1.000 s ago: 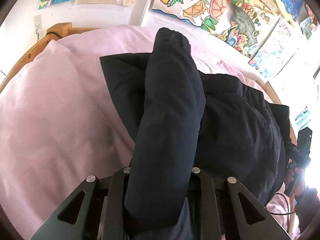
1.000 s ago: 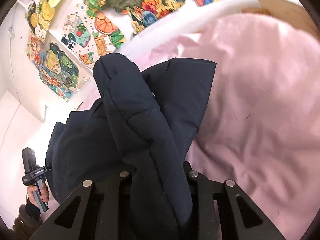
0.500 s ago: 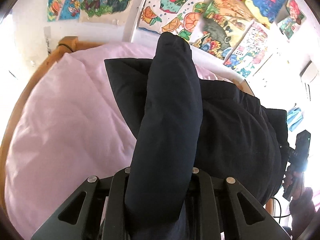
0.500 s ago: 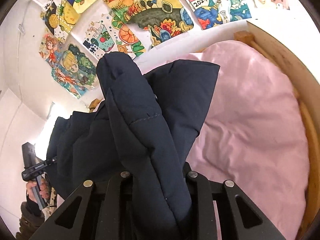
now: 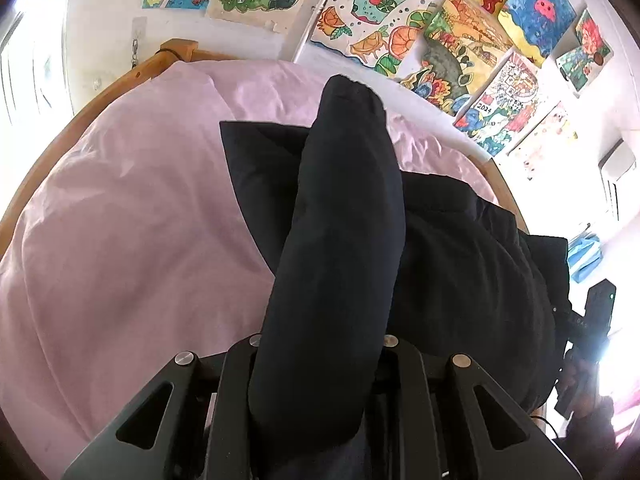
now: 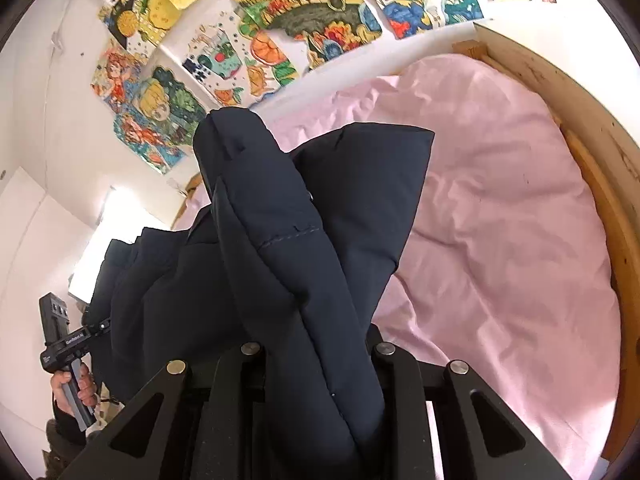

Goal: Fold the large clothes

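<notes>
A dark navy padded jacket (image 5: 460, 248) hangs between the two grippers above a bed covered in pink bedding (image 5: 120, 240). The left gripper (image 5: 320, 364) is clenched on a thick fold of the jacket: the puffy fabric bulges up out of the narrow gap between its black fingers (image 5: 236, 392) and stands forward along the view, hiding most of the fingers themselves. From there the body of the garment stretches away to the right, sagging in a broad dark swag, with one squared corner lying over the pink bedding beyond the fold.

The right gripper (image 6: 316, 364) is likewise clamped on a bunched, quilted section of the same jacket, which fills the gap between its fingers (image 6: 396, 384) and rises up and to the left. A flat panel of the jacket spreads behind the bunch, and the rest trails off to the left, toward the other tool.

The wooden bed frame (image 6: 592, 128) curves around the edge of the pink bedding. On the white wall behind hang many colourful drawings (image 5: 376, 20), with fruit, fish and cartoon figures. At the far edge of each wrist view the opposite gripper's handle shows, held in the person's hand (image 6: 72, 388)
</notes>
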